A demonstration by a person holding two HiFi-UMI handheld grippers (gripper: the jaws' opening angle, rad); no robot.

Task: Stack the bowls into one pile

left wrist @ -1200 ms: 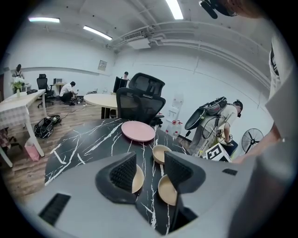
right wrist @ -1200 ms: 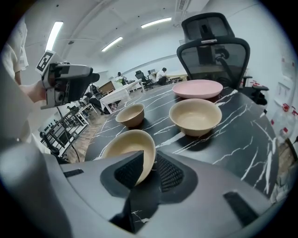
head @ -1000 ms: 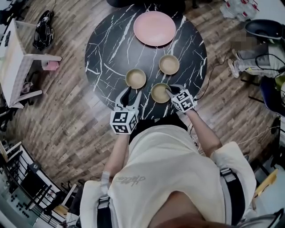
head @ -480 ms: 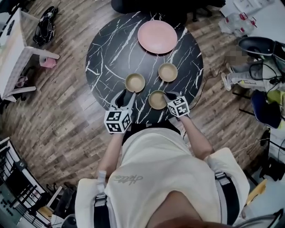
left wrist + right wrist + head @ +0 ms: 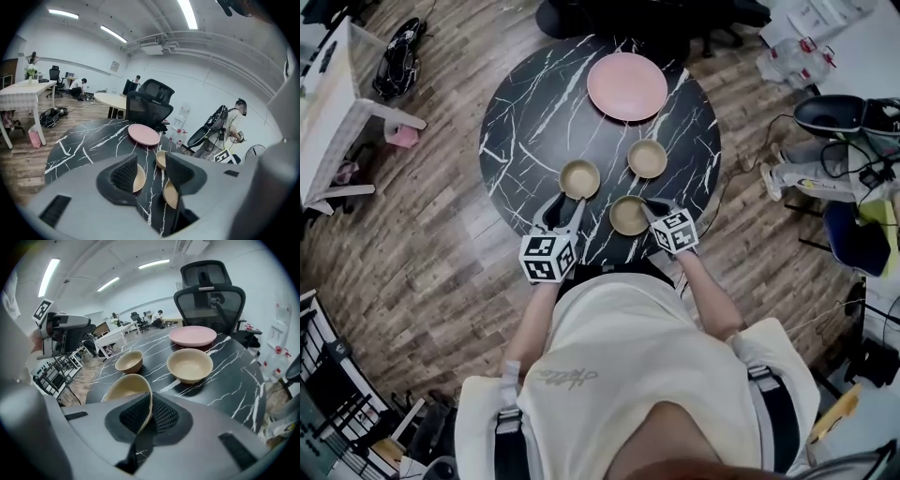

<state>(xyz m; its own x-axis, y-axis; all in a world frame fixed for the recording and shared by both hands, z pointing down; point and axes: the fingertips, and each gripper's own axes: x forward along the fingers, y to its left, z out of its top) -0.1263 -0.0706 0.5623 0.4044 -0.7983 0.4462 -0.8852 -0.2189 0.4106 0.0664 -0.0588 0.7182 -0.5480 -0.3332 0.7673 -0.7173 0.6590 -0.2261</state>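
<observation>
Three tan bowls stand apart on the black marble table (image 5: 525, 112): a left bowl (image 5: 579, 178), a far right bowl (image 5: 648, 158) and a near bowl (image 5: 629, 215). My right gripper (image 5: 649, 207) is at the near bowl's right rim. In the right gripper view its jaws (image 5: 149, 411) have just been closing and now pinch that rim of the near bowl (image 5: 123, 387). My left gripper (image 5: 564, 204) hovers just short of the left bowl, open, with nothing between its pads (image 5: 125, 172). The left bowl (image 5: 138, 178) shows behind them.
A pink plate (image 5: 627, 86) lies at the table's far side, beyond the bowls. A black office chair (image 5: 209, 298) stands behind the table. A white table (image 5: 333, 103) and a bag (image 5: 397, 66) are on the wooden floor to the left; cables and gear lie to the right.
Both grippers keep their places against the bowls: the right at the near bowl's rim, the left before the left bowl. Only the head view has shifted a little.
</observation>
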